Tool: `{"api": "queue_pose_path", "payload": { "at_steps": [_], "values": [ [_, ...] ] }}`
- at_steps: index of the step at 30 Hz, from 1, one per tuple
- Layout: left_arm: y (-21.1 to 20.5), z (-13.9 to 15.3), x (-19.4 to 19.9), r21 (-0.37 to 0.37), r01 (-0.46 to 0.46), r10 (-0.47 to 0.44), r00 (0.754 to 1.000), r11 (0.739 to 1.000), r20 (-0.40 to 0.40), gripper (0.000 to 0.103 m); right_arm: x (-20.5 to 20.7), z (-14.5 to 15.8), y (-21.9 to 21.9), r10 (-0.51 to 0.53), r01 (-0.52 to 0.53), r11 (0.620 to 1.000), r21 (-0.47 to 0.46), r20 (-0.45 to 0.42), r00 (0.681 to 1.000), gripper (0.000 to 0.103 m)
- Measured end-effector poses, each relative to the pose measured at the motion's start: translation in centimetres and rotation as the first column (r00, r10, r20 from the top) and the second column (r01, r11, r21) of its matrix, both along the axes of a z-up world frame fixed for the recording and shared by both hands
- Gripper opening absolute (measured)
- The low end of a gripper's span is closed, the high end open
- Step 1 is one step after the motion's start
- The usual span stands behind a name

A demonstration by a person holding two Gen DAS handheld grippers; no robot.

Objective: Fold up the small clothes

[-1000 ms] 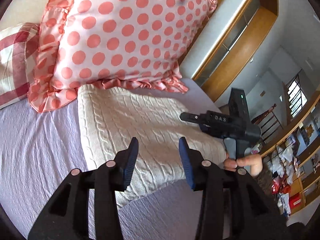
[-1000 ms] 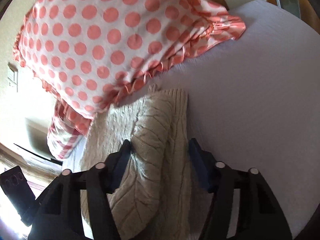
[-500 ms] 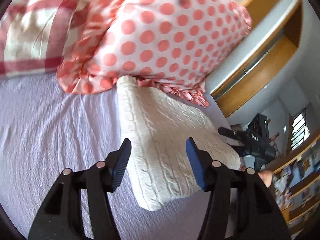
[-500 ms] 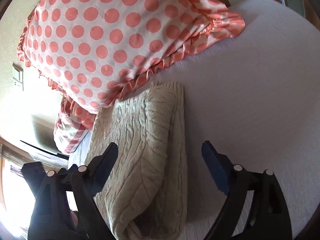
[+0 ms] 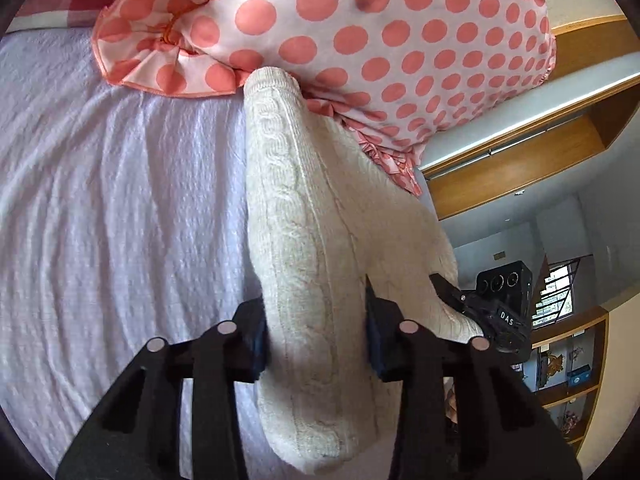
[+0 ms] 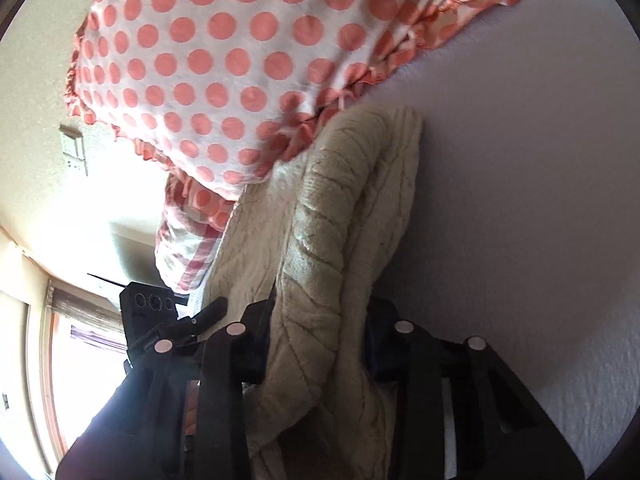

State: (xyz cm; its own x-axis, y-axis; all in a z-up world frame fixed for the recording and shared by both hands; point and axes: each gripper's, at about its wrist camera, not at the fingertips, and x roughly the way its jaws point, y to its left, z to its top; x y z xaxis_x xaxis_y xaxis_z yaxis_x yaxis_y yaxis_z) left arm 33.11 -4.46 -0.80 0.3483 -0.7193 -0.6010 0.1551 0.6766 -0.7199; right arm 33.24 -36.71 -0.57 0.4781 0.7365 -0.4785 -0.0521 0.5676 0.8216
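**A:** So we've got the cream knit sweater point(image 5: 304, 216) on the lavender bed sheet point(image 5: 120, 200), folded into a thick bundle. Our left claw point(image 5: 314, 336) is clamped on the near end and our right claw point(image 6: 316, 340) is pinched on the other end, knit bulging between the fingers on both.

**B:** Yeah, and straight ahead of both claws the far end is touching the polka-dot pillow point(image 5: 400, 40). If we push forward we'll probably jam it under the frill and mess up the fold.

**A:** Also that bundle's fat and squishy. We reckon the inner layers could slide out if we lift, since the claws mostly grip the outer layers.

**B:** And pulling unevenly would probably twist it open.
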Motion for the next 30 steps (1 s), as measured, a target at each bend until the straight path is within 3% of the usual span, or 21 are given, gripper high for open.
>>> {"api": "queue_pose_path", "payload": {
  "at_steps": [2,4,7,9,11,14,15,18,20,23,25,26,28,29,30],
  "values": [
    [2.2,1.6,-1.1,0.049,-0.015,0.013,0.999,0.999,0.051,0.036,0.4,1.3,2.4,0.064,-0.064,0.998,0.006,0.047,0.997,0.032],
    [5.1,2.6,-1.8,0.080,-0.059,0.053,0.996,0.995,0.075,0.036,1.2,2.2,5.8,0.129,-0.125,0.991,-0.045,0.080,0.988,0.031],
    [9.0,3.1,-2.5,0.172,-0.154,0.136,0.985,0.973,0.109,0.038,3.4,1.5,10.9,0.190,-0.183,0.976,-0.119,0.051,0.980,0.031],
    [10.0,2.2,-2.4,0.250,-0.184,0.163,0.981,0.950,0.103,0.041,4.5,0.8,13.4,0.185,-0.180,0.965,-0.191,0.010,0.983,0.040],
    [10.6,1.9,-2.7,0.230,-0.190,0.174,0.981,0.954,0.090,0.043,4.3,1.5,13.6,0.160,-0.152,0.957,-0.246,0.011,0.987,0.047],
    [10.5,4.4,-5.5,0.281,-0.208,0.156,0.968,0.937,0.195,0.041,1.2,5.1,11.5,0.079,-0.031,0.942,-0.334,0.129,0.989,0.048],
    [10.3,5.3,-6.8,0.291,-0.211,0.143,0.961,0.933,0.239,0.041,-0.3,6.5,11.0,0.081,-0.019,0.952,-0.304,0.193,0.978,0.048],
    [8.6,7.1,-10.3,0.188,-0.140,0.078,0.949,0.972,0.306,0.041,-4.6,9.1,11.8,0.198,-0.143,0.969,-0.201,0.289,0.937,0.048],
    [6.5,7.6,-11.5,0.149,-0.083,0.028,0.941,0.985,0.337,0.041,-6.0,8.8,13.5,0.277,-0.231,0.954,-0.190,0.272,0.922,0.050],
    [3.7,6.8,-10.0,0.182,-0.037,-0.015,0.961,0.983,0.275,0.043,-4.9,5.8,15.1,0.247,-0.198,0.939,-0.282,0.151,0.957,0.056],
    [2.6,4.5,-7.9,0.244,-0.039,-0.004,0.985,0.969,0.173,0.039,-2.9,2.3,14.4,0.173,-0.162,0.943,-0.290,0.012,0.985,0.050],
    [2.3,3.4,-7.3,0.275,-0.041,0.000,0.989,0.961,0.149,0.029,-2.3,0.9,13.6,0.143,-0.142,0.965,-0.222,-0.011,0.990,0.039],
    [2.3,4.0,-8.1,0.318,-0.069,0.006,0.981,0.945,0.196,0.024,-2.7,1.2,12.7,0.125,-0.127,0.971,-0.202,-0.020,0.992,0.036],
    [2.5,4.7,-9.1,0.329,-0.072,0.001,0.977,0.942,0.212,0.033,-3.6,2.1,12.7,0.123,-0.119,0.968,-0.222,0.005,0.992,0.038],
    [2.6,5.6,-10.3,0.349,-0.087,-0.001,0.970,0.933,0.243,0.040,-5.0,3.1,12.8,0.124,-0.107,0.960,-0.258,0.050,0.991,0.049]
  ]
}}
